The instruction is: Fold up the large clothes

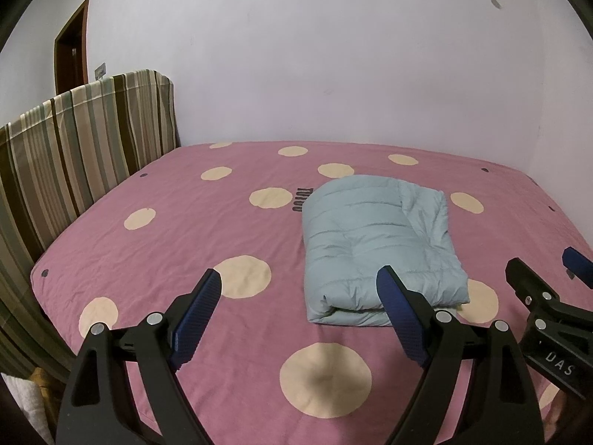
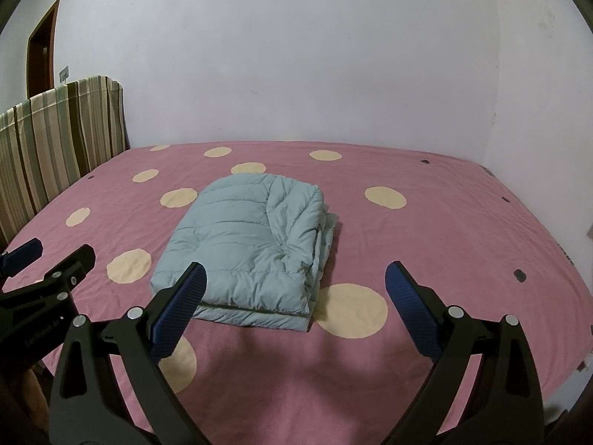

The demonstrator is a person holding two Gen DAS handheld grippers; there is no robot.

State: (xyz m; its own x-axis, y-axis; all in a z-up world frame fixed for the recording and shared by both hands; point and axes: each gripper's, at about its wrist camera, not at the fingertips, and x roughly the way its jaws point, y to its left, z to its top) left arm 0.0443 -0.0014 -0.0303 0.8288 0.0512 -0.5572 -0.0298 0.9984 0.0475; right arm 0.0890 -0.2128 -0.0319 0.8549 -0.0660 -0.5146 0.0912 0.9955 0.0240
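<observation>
The light blue quilted jacket [image 2: 248, 244] lies folded into a thick rectangular bundle near the middle of the bed, its stacked layers showing along the near edge and the right side. It rests on a pink sheet [image 2: 444, 222] with cream dots, and one large dot peeks out from under the bundle's near right corner. Nothing is touching the jacket.

Your left gripper [image 1: 299, 289] hangs over the near part of the bed with its blue-padded jaws spread wide and nothing between them; from its camera the jacket sits ahead and to the right, behind the right finger. Your right gripper [image 2: 294, 282] is likewise wide open and empty, held short of the bundle's near edge, with the jacket ahead and slightly left. Each gripper shows at the edge of the other's view, so you are holding them side by side.

A striped headboard cover [image 1: 81, 155] stands along the bed's left side, a brown door [image 1: 72, 52] behind it, and a pale wall [image 2: 296, 55] closes the far side.
</observation>
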